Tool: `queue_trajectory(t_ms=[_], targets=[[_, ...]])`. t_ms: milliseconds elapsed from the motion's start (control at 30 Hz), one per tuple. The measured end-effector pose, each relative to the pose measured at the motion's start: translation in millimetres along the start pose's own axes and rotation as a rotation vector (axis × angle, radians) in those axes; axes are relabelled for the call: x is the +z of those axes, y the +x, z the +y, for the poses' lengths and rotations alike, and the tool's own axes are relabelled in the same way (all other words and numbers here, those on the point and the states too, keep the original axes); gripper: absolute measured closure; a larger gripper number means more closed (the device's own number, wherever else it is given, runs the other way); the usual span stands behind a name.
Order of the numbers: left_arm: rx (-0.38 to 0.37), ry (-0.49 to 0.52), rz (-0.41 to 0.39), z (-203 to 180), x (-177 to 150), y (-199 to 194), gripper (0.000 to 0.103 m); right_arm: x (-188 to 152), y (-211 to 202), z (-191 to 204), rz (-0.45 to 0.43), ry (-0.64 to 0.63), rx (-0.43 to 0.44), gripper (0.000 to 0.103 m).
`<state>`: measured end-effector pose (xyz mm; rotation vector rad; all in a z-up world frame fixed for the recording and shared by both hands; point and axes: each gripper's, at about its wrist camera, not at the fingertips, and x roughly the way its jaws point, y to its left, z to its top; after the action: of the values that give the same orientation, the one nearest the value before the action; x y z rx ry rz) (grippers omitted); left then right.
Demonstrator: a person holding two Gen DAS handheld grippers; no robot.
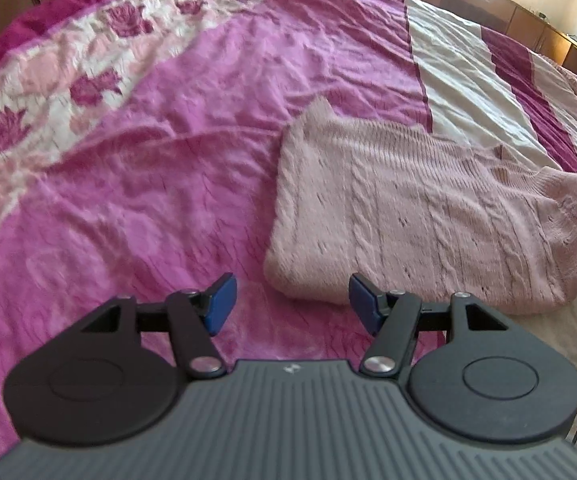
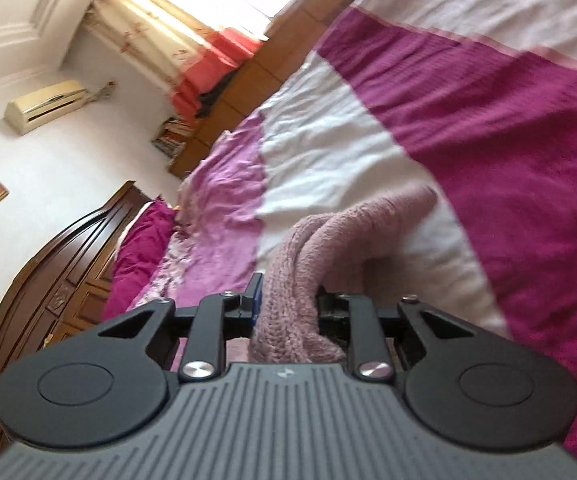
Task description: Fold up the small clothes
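A pale pink cable-knit sweater (image 1: 416, 208) lies folded on the bed, right of centre in the left wrist view. My left gripper (image 1: 290, 302) hovers just in front of its near left corner, jaws open, nothing between the blue pads (image 1: 220, 300). In the right wrist view my right gripper (image 2: 288, 308) is shut on a bunched fold of the same pink knit (image 2: 288, 320), which rises off the bed and fills the gap between the fingers. The right-hand pad is hidden by the fabric. The lifted end trails back to the white stripe of the bedspread.
The bed carries a magenta, pink and white striped bedspread (image 1: 160, 184) with a rose-pattern band at the left. A dark wooden headboard (image 2: 60, 264) stands at the left in the right wrist view. A low wooden cabinet (image 2: 224, 120), curtains and a wall air conditioner (image 2: 44, 106) lie beyond the bed.
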<state>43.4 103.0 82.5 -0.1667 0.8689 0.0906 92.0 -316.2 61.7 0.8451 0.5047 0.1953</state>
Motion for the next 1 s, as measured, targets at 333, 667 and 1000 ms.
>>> queue_trajectory(t_ms=[333,667,1000], targets=[[0.031,0.021,-0.056,27,19,-14,0.039,-13,11,91,-0.014,-0.065,0.064,0.079],[0.02,-0.062,-0.051,64,17,-12,0.039,-61,55,186,0.053,-0.211,0.089,0.08],[0.004,-0.133,-0.088,91,12,-19,0.039,-167,136,235,0.212,-0.398,0.019,0.08]])
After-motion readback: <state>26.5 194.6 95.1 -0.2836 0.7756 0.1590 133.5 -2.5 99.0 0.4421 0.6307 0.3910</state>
